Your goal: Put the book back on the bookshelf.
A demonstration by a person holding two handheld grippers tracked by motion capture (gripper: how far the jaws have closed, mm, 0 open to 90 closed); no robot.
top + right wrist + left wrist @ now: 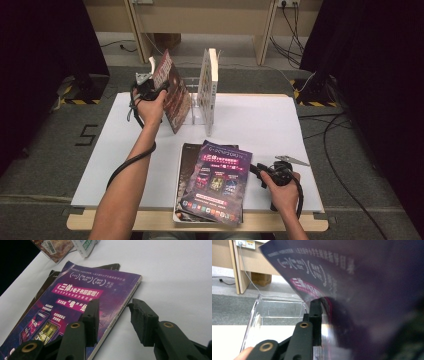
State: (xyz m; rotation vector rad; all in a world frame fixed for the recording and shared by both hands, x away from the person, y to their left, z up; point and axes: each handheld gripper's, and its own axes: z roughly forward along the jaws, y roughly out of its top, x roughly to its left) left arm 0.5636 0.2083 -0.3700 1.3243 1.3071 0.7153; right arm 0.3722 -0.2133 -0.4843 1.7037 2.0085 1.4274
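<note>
The left gripper (150, 82) held a dark magazine (172, 92) at the far left of the white worktop (270, 125), its jaws pinching the magazine's edge. The magazine stood on end, long axis nearly upright, top leaning left and away from the clear acrylic rack (192, 117), lower edge at the rack's base. A white book (209, 90) stood upright in the rack just to the right.

The left gripper view showed the purple cover (352, 290) pressed against one black jaw, with the rack's transparent wall (279, 312) behind; the other jaw was hidden by the cover.

The right gripper (277, 172) rested near the front edge, jaws spread and holding nothing, beside a purple magazine (220, 182) lying flat on a stack, long axis running front to back. In the right gripper view, that magazine's spine (122, 307) lay between the jaws, one jaw above the cover, the other above bare worktop (175, 277).

Open surface lay right of the rack and stack.
</note>
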